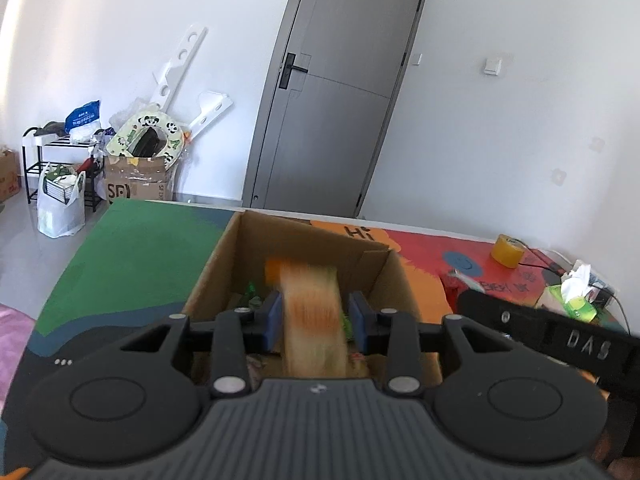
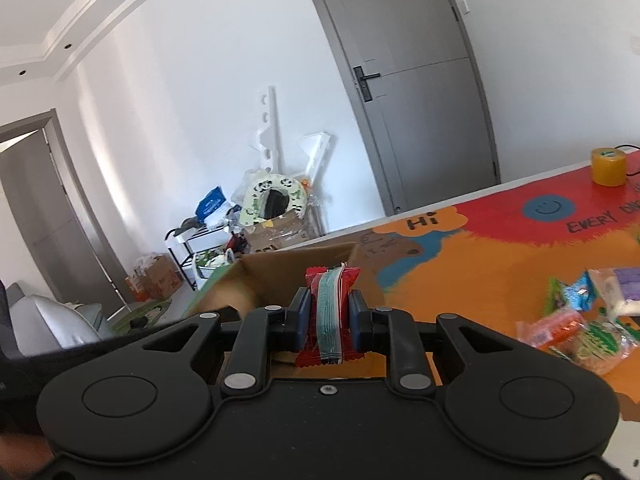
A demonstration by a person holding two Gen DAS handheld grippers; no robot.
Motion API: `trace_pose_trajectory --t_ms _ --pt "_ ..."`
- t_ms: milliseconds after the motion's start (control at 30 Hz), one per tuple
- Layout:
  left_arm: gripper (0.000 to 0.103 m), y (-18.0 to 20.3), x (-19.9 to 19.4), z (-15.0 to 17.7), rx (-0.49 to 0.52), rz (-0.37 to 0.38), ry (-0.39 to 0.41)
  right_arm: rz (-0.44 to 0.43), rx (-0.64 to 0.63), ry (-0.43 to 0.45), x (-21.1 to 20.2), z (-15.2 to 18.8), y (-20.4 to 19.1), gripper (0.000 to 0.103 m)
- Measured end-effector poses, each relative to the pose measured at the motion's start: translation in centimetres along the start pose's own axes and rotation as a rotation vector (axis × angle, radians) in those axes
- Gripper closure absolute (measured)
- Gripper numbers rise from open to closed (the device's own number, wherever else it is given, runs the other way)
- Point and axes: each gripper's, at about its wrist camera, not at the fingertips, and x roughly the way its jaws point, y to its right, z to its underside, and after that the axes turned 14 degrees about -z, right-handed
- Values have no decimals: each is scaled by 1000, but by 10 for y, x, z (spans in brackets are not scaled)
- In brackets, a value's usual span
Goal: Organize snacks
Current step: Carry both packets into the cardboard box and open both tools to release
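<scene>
The cardboard box (image 1: pixel 224 268) is plain brown corrugated card, matt and a little rough, with raw-cut edges. The table cover (image 2: pixel 500 264) looks painted in flat, matt colours. The red snack packet (image 2: pixel 330 316) is glossy crinkled film with a shiny teal band; the loose snack packets (image 2: pixel 576 320) beside it are the same slick wrapper plastic. The right gripper (image 2: pixel 330 316) is matt black moulded plastic with dull blue pads (image 2: pixel 358 320) and small bright metal rivets. The tape roll (image 1: pixel 507 251) is smooth, shiny amber plastic
</scene>
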Motion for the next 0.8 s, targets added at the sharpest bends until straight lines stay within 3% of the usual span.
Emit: trace_pose_trajectory --t_ms 233,367,467,567,800 --pt "49 -19 -16 -9 -18 -26 32 -25 -9 -10 17 -6 -13 81" --pt "35 -29 -18 -10 -45 -50 16 -27 -6 2 19 -6 -19 59" --pt "23 -29 -22 -11 -45 -47 28 -10 -17 7 14 -4 -21 55" --pt "19 -26 -22 -11 -49 -46 18 17 -11 6 6 -2 -17 49" --pt "14 -10 -25 -5 -43 -10 -3 80 -5 25 -19 0 -8 15"
